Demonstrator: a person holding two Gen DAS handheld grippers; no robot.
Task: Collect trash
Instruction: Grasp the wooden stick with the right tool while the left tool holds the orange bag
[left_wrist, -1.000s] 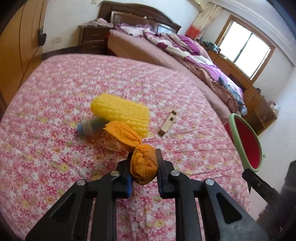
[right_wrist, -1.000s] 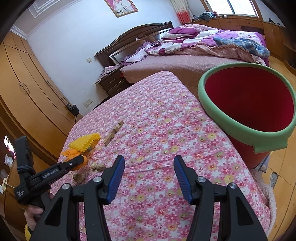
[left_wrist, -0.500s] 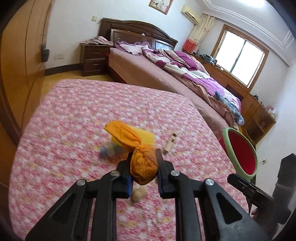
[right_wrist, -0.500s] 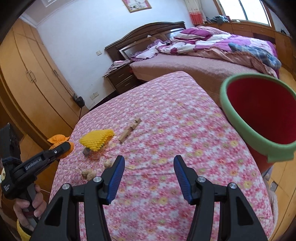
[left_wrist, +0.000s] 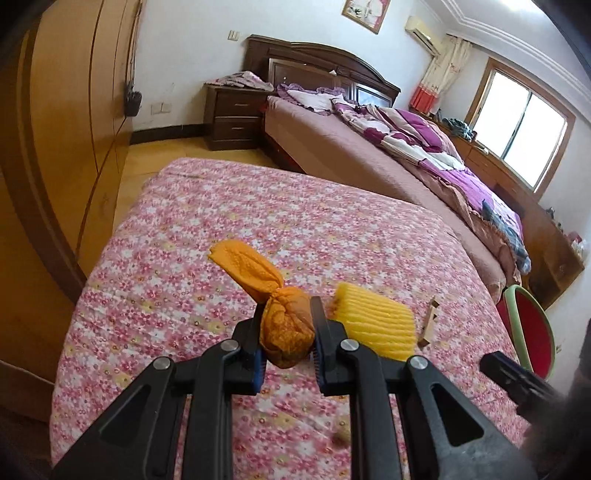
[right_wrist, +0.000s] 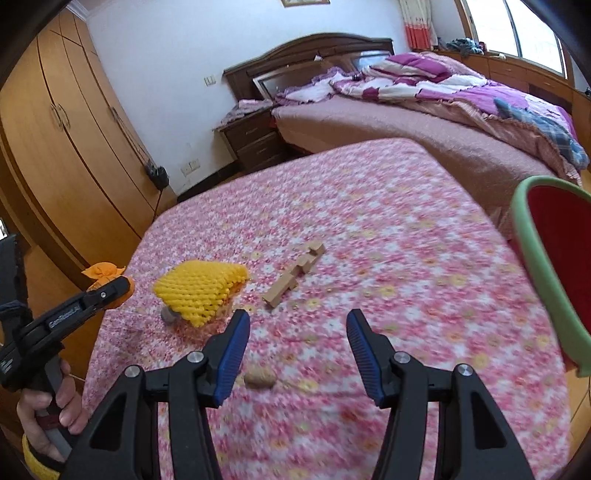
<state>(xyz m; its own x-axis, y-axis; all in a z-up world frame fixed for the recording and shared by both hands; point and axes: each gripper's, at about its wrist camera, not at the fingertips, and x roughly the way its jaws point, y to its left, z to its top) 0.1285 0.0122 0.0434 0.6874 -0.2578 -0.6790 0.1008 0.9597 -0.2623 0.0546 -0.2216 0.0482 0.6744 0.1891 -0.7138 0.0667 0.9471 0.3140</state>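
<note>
**Orange bundle lifted over the flowered bed, bin waiting at the far side**

The left gripper (left_wrist: 287, 341) has its jaws clamped on a knotted orange bundle (left_wrist: 286, 330), whose loose tail flares up and away from the fingers. It is held in the air above the pink floral bedspread (left_wrist: 229, 221), near that cover's left edge; from the right wrist view the bundle (right_wrist: 105, 275) peeks out just past the gripper's tip (right_wrist: 122, 288), with the person's left hand (right_wrist: 55, 402) wrapped round the handle below.

The right gripper (right_wrist: 297, 349) hangs over the near part of the bedspread with its jaws wide apart and nothing between them. A small brown nut-like scrap (right_wrist: 259, 378) lies on the cover just beside its left finger.

Toward the middle of the bedspread lies a yellow foam net sleeve (right_wrist: 199, 291), with a small grey cap-like end (right_wrist: 168, 315) poking out from under it. Just beside it, toward the bin, rests a notched wooden piece (right_wrist: 293, 275).

A red bin with a green rim (right_wrist: 532, 258) stands off the right edge of the bed. Beyond is a second bed with a purple quilt (right_wrist: 424, 85), and a wooden wardrobe (right_wrist: 55, 129) lines the left wall.
</note>
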